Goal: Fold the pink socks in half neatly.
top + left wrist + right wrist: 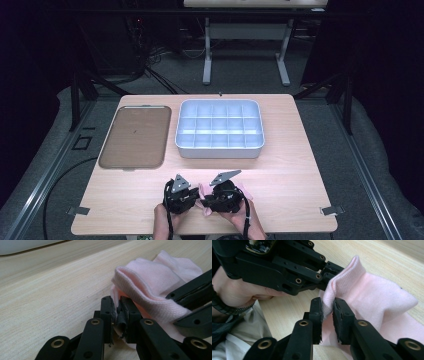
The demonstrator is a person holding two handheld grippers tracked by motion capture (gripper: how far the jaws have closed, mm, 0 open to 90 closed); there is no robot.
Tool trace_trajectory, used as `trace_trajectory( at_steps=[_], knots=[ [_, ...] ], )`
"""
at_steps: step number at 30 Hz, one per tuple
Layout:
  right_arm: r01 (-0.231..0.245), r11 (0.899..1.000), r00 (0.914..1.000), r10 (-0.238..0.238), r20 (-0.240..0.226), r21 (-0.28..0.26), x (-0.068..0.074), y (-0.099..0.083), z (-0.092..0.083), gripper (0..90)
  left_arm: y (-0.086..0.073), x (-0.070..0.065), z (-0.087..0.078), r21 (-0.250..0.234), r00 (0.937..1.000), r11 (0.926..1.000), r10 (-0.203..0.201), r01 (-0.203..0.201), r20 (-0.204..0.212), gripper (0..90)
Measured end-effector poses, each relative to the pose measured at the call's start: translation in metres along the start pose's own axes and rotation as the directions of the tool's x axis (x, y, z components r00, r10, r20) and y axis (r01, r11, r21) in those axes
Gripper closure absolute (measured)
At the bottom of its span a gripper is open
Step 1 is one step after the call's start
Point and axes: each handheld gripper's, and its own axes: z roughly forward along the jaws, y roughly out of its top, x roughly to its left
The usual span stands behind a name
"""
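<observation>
Scene: a person at a light wooden tabletop (280, 175) works a pink sock (160, 282) with a hand-held gripper in each hand, close to the near edge.
Sock: it lies bunched on the tabletop between the two tools, its ribbed cuff raised off the wood and the rest trailing flat away.
Left hand-held gripper (117, 312): jaws nearly together, pinching a thin fold of the cuff; a scrap of dark pad lining shows in the narrow gap.
Right hand-held gripper (327, 312): jaws a slit apart with the cuff edge between them; the fabric fills the gap, and the pads appear to be pressing on it.
Handling: the sock looks light, soft and stretchy, likely to sag and slip if taken by a single layer. The ribbed cuff, thicker and firmer, seems the best place to hold, one tool at each side of the opening.
Edges: the near tabletop edge sits just behind the hands, so pulling back offers little room.
Open room: bare wood lies left, right and ahead of the sock; a brown tray (135, 136) and a white divided bin (220, 150) stand well apart at the far side.
</observation>
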Motion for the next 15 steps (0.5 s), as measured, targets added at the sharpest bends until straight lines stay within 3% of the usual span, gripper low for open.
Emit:
trace_trajectory(
  at_steps=[5,6,8,11,13,15],
  knots=[
    [-0.003,1.0,0.9999,0.003,-0.01,-0.008,-0.003,-0.001,-0.004,66.1,0.0,0.0,0.0,0.0,1.0,1.0,0.001,-0.001,0.004,80.8],
    [-0.005,1.0,0.9998,0.005,-0.019,0.006,-0.005,-0.001,-0.005,56.5,0.0,0.0,0.0,0.0,1.0,1.0,0.001,-0.001,0.004,80.8],
    [-0.011,1.0,0.9996,0.011,-0.024,-0.004,-0.006,-0.002,-0.008,51.9,0.0,0.0,0.0,0.0,1.0,1.0,0.002,-0.002,0.004,80.8],
    [-0.012,0.999,0.9992,0.011,-0.039,-0.041,-0.008,-0.003,-0.015,51.5,0.0,0.0,0.0,-0.002,1.0,1.0,0.001,-0.001,0.003,80.8],
    [-0.004,0.998,0.9999,0.003,-0.012,-0.069,-0.01,-0.005,-0.024,54.0,0.0,0.0,0.0,-0.002,1.0,1.0,0.001,-0.001,0.002,80.7],
    [-0.037,0.993,0.9983,0.042,0.04,-0.112,-0.02,-0.01,-0.037,62.3,0.0,0.0,0.0,-0.002,1.0,1.0,0.004,-0.004,0.0,80.7]
  ],
)
